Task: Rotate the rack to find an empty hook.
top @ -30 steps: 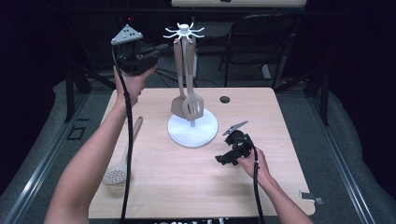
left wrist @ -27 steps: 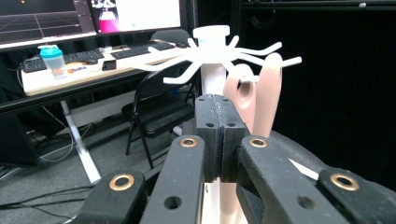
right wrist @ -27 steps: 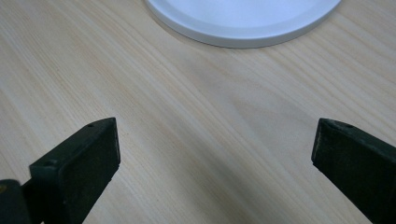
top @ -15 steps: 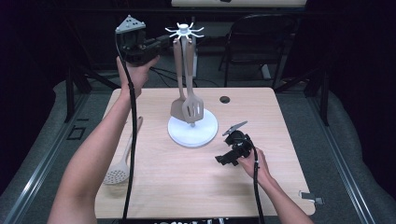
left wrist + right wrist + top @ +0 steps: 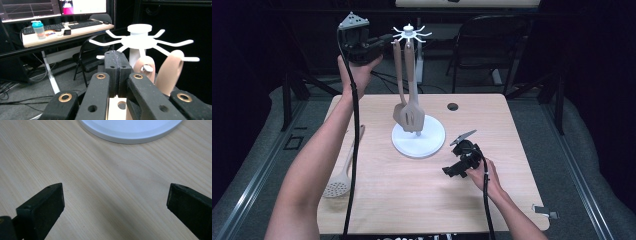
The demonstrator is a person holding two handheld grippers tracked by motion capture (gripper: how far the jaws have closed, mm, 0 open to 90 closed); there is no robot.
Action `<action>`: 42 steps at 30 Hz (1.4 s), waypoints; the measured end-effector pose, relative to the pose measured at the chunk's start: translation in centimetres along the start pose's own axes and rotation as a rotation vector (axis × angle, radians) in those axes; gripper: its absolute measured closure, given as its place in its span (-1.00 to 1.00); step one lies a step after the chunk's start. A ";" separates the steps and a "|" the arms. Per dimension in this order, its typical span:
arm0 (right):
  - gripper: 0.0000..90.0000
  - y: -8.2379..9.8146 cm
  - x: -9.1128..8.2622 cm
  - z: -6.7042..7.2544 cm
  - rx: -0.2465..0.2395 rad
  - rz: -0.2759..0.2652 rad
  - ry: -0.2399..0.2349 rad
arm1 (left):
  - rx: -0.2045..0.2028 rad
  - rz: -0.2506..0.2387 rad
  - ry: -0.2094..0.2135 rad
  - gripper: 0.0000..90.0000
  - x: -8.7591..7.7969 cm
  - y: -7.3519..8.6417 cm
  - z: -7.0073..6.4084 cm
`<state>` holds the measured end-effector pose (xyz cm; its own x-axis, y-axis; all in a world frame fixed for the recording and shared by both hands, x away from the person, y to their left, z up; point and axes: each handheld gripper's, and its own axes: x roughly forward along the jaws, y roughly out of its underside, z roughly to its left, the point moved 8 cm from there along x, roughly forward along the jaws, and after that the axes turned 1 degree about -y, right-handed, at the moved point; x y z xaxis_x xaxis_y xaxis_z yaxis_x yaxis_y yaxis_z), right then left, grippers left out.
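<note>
a black folding chair (image 5: 484, 47) stands behind the light wooden surface (image 5: 382, 200) (a dark round hole (image 5: 452, 106) near its far edge). farther off, a desk (image 5: 62, 31) carries keyboards (image 5: 85, 24), a teal-lidded bottle (image 5: 39, 29) and two monitors (image 5: 30, 8).

The white rack (image 5: 411, 34) and 2 hanging utensils (image 5: 408, 107) block the table's (image 5: 412, 200) centre.
</note>
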<state>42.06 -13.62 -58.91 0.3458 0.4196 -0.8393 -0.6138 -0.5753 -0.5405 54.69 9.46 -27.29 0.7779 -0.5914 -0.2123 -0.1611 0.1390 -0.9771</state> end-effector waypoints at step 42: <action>-0.97 0.1 0.1 0.1 -0.002 0.018 0.003 | 0.071 -0.020 0.060 1.00 -2.2 0.6 -2.7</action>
<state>41.95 -13.63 -59.04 0.3371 0.4068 -0.8491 -0.6184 -0.5843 -0.5255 51.20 8.68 -27.47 0.7421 -0.6411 -0.1955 -0.1011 0.1812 -0.9782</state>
